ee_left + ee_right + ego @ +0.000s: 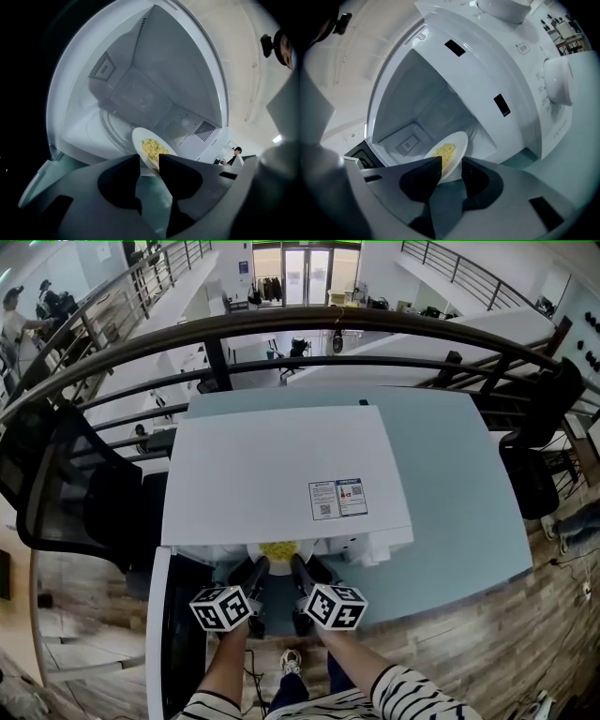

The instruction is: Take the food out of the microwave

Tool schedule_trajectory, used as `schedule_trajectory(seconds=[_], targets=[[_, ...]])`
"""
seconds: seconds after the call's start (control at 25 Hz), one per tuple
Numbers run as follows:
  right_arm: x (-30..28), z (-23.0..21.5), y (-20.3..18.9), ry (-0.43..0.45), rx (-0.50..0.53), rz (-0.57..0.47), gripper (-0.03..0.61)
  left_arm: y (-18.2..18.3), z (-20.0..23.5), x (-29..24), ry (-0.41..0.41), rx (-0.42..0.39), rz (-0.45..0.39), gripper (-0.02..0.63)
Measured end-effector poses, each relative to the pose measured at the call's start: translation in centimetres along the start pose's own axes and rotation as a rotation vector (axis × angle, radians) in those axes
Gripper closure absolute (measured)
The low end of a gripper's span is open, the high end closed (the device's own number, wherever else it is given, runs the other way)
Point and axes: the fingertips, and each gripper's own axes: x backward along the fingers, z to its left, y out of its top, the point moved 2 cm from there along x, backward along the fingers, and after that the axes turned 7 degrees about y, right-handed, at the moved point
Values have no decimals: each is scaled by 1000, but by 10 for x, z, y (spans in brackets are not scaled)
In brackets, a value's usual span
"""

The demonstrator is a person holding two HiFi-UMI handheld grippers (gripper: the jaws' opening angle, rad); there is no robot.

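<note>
Open white box-shaped microwave (281,474) on pale teal table (469,502). The round white plate (138,140) of yellow crumbly food (153,149) sits at the near edge of the cavity mouth. Left gripper (150,161) is clamped on the plate's left rim and right gripper (451,164) on its right rim. Risks: uneven pull tilts the plate and spills food, thin rim slips from the pads, or the plate catches the cavity lip.
</note>
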Motion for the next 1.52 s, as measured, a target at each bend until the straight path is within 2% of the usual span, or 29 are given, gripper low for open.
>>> schedule_trajectory(seconds=[0.2,0.6,1.04,1.32,1.52], targets=[[9,5,0,-1,11,2,448,-1,-4,9,-7,18,-11,492],[46,28,-2,-7,-13,-45,466,-3,-26,48,-25,3,-48,512],[107,57,-10,-34,-29,-123,469,-18,-58,99,-97,-28,-58,520],[144,73,-14,-18,-31,-121,471,-30,-79,130,-119,-32,-71,520],[169,72,-21,1,-39,-86,472,-49,-93,147,-99,-12,-88,522]])
